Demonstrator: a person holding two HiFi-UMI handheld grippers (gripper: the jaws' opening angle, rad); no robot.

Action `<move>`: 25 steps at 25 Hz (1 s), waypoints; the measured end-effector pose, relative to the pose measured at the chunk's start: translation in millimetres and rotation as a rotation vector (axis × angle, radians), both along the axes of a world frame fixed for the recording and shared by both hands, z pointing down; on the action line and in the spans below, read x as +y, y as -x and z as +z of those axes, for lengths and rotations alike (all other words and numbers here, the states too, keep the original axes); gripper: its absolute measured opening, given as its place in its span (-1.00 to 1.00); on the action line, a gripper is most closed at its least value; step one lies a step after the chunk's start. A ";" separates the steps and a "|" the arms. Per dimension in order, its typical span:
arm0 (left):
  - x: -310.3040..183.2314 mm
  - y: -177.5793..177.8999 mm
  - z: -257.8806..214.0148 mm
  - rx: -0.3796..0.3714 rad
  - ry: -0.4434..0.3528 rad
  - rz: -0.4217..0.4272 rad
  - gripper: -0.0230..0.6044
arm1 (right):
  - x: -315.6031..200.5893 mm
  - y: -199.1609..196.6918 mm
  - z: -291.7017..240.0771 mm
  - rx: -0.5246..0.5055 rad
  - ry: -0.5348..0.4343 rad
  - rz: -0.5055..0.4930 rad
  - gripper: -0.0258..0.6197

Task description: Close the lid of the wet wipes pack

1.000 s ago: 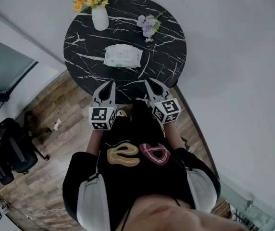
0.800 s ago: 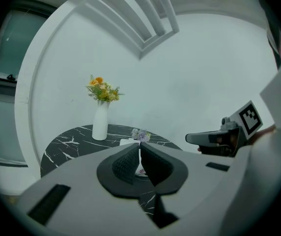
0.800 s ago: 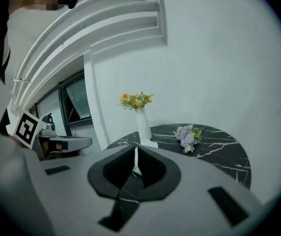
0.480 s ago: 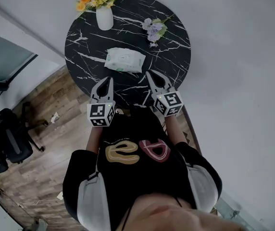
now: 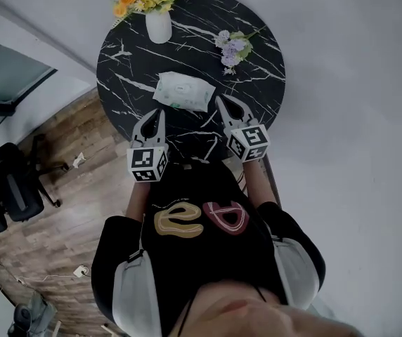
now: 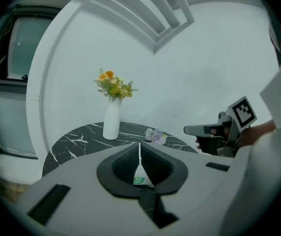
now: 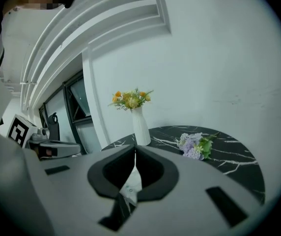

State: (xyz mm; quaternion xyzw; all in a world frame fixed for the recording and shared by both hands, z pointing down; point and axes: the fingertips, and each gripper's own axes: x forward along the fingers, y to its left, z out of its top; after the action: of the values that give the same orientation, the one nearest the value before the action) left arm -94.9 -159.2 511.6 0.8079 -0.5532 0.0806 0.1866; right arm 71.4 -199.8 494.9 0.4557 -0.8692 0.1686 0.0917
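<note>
The white wet wipes pack [image 5: 183,92] lies flat in the middle of the round black marble table [image 5: 257,83]; from here I cannot tell how its lid stands. My left gripper [image 5: 159,114] is shut, its tips just short of the pack's near left corner. My right gripper [image 5: 223,102] is also shut, its tips just off the pack's right end. In the left gripper view the jaws [image 6: 139,146] meet, and a sliver of the pack [image 6: 139,175] shows below them. The right gripper view shows the same: jaws [image 7: 134,151] together, pack [image 7: 130,185] beneath.
A white vase with yellow and orange flowers [image 5: 158,25] stands at the table's far left edge. A bunch of purple flowers [image 5: 232,46] lies at the far right. A black office chair [image 5: 11,195] stands on the wooden floor to the left. A white wall runs along the right.
Both grippers have moved forward over the table's near edge, so the gap to the pack has shrunk. Both stay shut.
</note>
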 end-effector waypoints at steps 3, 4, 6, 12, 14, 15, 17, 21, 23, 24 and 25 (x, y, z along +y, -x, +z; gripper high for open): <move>-5.8 -1.1 3.9 -0.007 0.013 -0.019 -0.85 | -12.3 -1.1 6.4 0.010 0.011 -0.012 -0.88; -8.0 -1.4 5.6 -0.009 0.018 -0.026 -0.85 | -16.6 -1.1 7.9 0.013 0.012 -0.014 -0.88; -12.2 -2.6 8.3 -0.013 0.026 -0.034 -0.85 | -24.7 -0.6 10.0 0.012 0.015 -0.021 -0.88; -24.5 -11.9 17.8 -0.038 0.049 -0.034 -0.85 | -43.9 3.8 20.1 0.000 0.042 -0.063 -0.88; -28.0 -17.9 21.8 -0.046 0.059 -0.027 -0.85 | -49.2 6.2 25.2 0.001 0.055 -0.075 -0.88; -29.3 -19.5 23.6 -0.048 0.065 -0.028 -0.85 | -51.3 8.2 28.4 0.003 0.062 -0.081 -0.88; -32.3 -20.2 27.0 -0.044 0.075 -0.039 -0.85 | -55.9 12.3 34.5 0.006 0.074 -0.094 -0.88; -35.5 -18.7 38.0 -0.044 0.108 -0.055 -0.85 | -66.4 21.6 45.1 0.007 0.111 -0.102 -0.88; -36.7 -16.4 43.8 -0.043 0.126 -0.065 -0.85 | -71.5 26.0 49.1 0.006 0.127 -0.103 -0.88; -38.1 -15.6 46.5 -0.044 0.132 -0.069 -0.85 | -73.7 27.6 50.5 0.009 0.130 -0.105 -0.88; -39.9 -15.3 48.9 -0.047 0.136 -0.071 -0.85 | -75.4 28.6 52.0 0.014 0.131 -0.109 -0.88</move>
State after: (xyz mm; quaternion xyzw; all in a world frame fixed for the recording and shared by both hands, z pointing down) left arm -79.7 -199.1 560.5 0.7712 -0.5789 0.1302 0.2306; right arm 42.8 -275.2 546.9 0.4021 -0.8791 0.2166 0.1365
